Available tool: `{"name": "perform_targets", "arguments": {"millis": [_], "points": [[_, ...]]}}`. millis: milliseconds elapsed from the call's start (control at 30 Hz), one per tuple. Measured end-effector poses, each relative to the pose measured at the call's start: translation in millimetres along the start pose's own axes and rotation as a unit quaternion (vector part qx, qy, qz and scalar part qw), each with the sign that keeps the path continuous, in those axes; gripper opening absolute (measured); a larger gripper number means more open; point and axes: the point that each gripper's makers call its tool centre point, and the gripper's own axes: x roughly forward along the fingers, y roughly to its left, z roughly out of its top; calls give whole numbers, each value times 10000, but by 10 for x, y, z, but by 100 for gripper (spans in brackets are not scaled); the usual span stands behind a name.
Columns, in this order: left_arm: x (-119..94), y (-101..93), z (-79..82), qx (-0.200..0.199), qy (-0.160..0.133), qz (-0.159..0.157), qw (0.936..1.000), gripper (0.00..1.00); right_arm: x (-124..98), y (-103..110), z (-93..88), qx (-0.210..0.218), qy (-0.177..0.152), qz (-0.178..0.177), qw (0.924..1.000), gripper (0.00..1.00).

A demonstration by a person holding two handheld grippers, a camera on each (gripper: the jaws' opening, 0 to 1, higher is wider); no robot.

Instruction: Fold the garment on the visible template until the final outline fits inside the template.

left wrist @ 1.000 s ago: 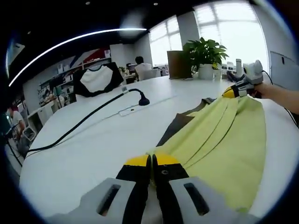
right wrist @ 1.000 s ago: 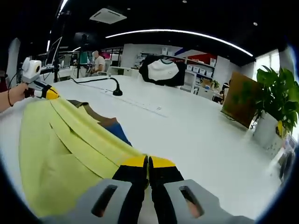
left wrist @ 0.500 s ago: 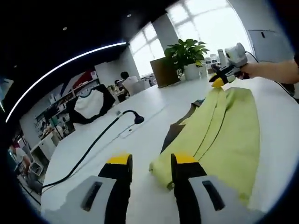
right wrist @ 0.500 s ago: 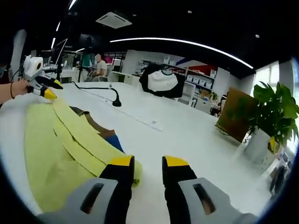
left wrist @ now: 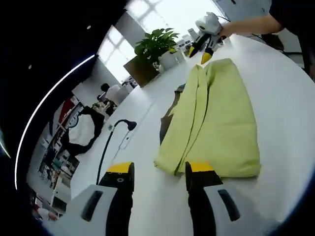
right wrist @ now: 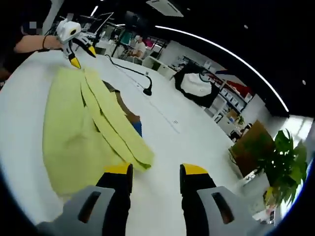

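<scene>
Left gripper [left wrist: 156, 172]: in the left gripper view its two yellow-tipped jaws stand apart and grasp nothing; they hang above the white table, just short of the near end of the garment. In the right gripper view it shows far off at the upper left [right wrist: 81, 51], held by a hand, jaws spread, over the far end of the cloth.
Garment [left wrist: 216, 118]: a yellow-green piece of clothing lying flat on the table, folded lengthwise with long overlapping pleats along one side; in the right gripper view [right wrist: 81, 128] it stretches from the near jaws toward the far gripper.
Template [left wrist: 166, 129]: a dark brown sheet peeking out from under the garment's folded edge; in the right gripper view [right wrist: 129, 117] a brown and a blue patch show beside the pleats. How far it reaches under the cloth cannot be told.
Table [left wrist: 142, 147]: white and broad, carrying the garment.
Microphone [left wrist: 129, 124]: a black gooseneck with a cable, standing on the table apart from the garment.
Pot [left wrist: 170, 59]: a white pot at the far table edge, with a leafy green plant [left wrist: 156, 43] in it.
Right gripper [right wrist: 156, 174]: in the right gripper view its jaws are spread and empty, above the table next to the garment's near corner. In the left gripper view it sits at the top [left wrist: 199, 49], released, just past the cloth's far end.
</scene>
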Motion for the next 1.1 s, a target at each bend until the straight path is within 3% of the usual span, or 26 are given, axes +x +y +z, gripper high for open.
{"name": "perform_targets", "arguments": {"millis": [300, 367, 533, 700, 833, 967, 1100], "points": [[150, -88, -58, 290, 161, -190, 9993, 32, 155, 94, -11, -161, 117, 195, 9996, 28], [163, -92, -65, 280, 172, -213, 9992, 29, 208, 108, -94, 15, 312, 249, 9992, 28], [200, -129, -95, 323, 233, -309, 9987, 23, 287, 142, -123, 220, 287, 330, 9988, 20], [231, -135, -113, 91, 212, -403, 9989, 12, 289, 133, 6, 762, -84, 401, 9962, 3], [227, -126, -85, 69, 156, -385, 9991, 3, 256, 88, 44, 925, -197, 369, 9948, 1], [200, -14, 1, -517, -105, -234, 9983, 2, 228, 58, 128, 1548, -472, 406, 9860, 0], [178, 164, 44, -1320, -337, -51, 9907, 2, 235, -46, 186, 2214, -682, 357, 9721, 0]]}}
